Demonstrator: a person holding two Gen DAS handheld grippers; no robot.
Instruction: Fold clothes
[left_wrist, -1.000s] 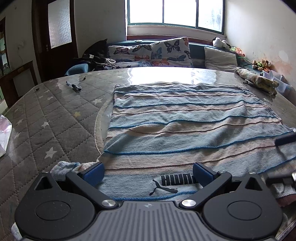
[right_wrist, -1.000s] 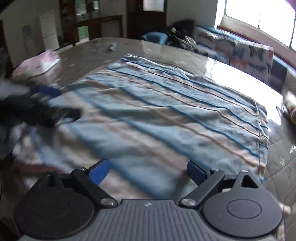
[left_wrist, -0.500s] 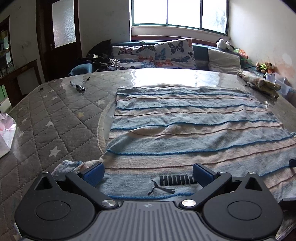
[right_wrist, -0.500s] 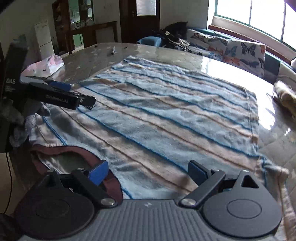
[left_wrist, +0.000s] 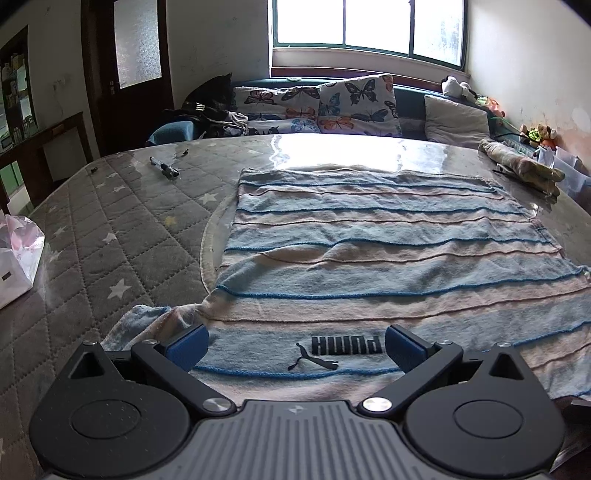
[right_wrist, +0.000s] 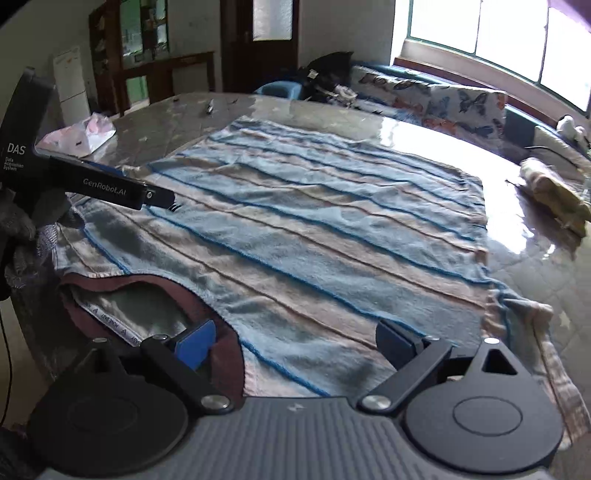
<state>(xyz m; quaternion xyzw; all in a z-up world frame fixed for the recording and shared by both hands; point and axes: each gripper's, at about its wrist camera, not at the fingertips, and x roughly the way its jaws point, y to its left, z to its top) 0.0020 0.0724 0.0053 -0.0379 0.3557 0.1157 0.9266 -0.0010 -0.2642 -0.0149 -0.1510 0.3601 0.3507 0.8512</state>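
Note:
A blue and pink striped shirt lies spread flat on the table, its black logo nearest the left gripper. It also shows in the right wrist view, with its maroon neck opening near the table's front edge. My left gripper is open and empty, low over the shirt's near end above the logo; from the right wrist view it reaches in from the left. My right gripper is open and empty, just over the shirt beside the neck opening.
The table has a grey quilted star cover under glossy film. A white bag sits at its left edge, a small tool at the far left, a rolled cloth at the far right. A sofa with butterfly cushions stands behind.
The right gripper pulled back toward the near edge by the neck opening and left the left wrist view. The left gripper rose slightly over the logo. The shirt lies flatter.

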